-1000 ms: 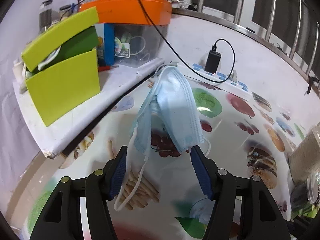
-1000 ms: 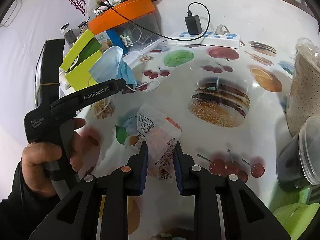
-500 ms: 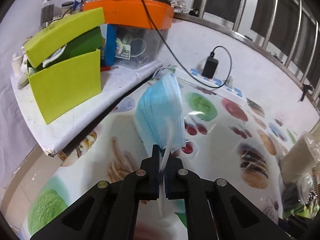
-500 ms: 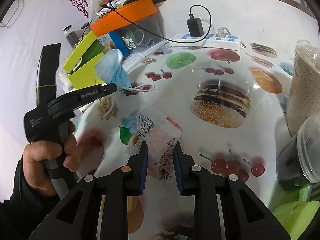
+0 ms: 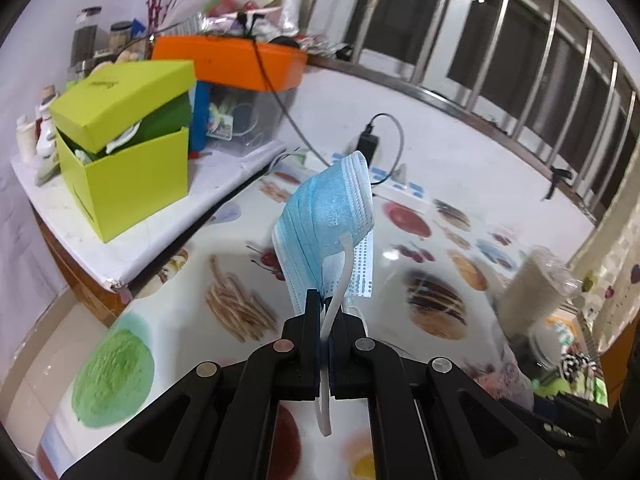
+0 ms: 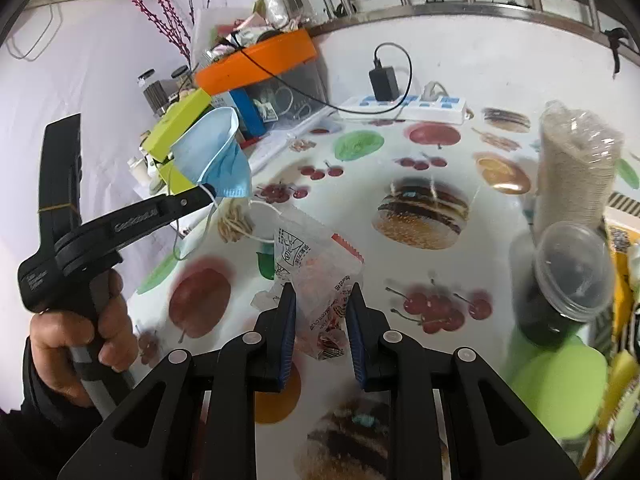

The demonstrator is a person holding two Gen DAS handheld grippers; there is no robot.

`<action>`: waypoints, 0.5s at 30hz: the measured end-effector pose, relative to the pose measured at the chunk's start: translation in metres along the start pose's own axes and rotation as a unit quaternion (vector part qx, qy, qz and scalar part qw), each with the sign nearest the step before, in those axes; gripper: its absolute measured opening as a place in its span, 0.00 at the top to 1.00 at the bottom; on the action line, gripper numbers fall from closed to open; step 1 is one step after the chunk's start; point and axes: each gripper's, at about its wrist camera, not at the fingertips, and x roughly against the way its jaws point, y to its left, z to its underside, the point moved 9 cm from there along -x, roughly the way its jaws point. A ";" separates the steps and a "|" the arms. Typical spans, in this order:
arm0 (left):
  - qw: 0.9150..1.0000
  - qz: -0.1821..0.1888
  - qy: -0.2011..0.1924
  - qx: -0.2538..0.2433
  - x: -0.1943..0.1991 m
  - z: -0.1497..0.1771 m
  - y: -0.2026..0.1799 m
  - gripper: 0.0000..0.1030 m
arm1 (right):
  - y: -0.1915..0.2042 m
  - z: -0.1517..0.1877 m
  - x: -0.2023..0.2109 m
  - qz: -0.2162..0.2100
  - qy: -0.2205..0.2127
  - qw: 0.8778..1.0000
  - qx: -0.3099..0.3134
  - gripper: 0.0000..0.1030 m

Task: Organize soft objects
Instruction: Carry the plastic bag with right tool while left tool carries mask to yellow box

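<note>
Here, at the left edge of the table (image 5: 168, 364), a raised white shelf carries a lime-green box (image 5: 124, 148) with its lid ajar, likely where soft things belong. Just right of it the left gripper (image 5: 325, 304) is clenched on the lower corner of a blue face mask (image 5: 326, 224), one white ear loop trailing down between the jaws; the mask hangs clear above the printed tablecloth. It is featherlight, limp and pleated, so it will flop and swing, and a pinch on the fabric edge, as here, looks surer than one on the thin loop, which could slip. Further right, near the table's front edge, the right gripper (image 6: 320, 320) is grasping a crinkly clear snack packet (image 6: 316, 280) around its middle, holding it above the cloth. That film looks slick and light, and whatever is inside could crush, so a gentle squeeze suits it. A sleeve of paper cups (image 6: 576, 164) stands at the right edge.
</note>
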 end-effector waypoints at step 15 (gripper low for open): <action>0.997 0.065 -0.016 -0.042 0.068 0.023 -0.056 0.97 | -0.007 0.006 0.070 0.023 -0.046 0.999 0.007 0.76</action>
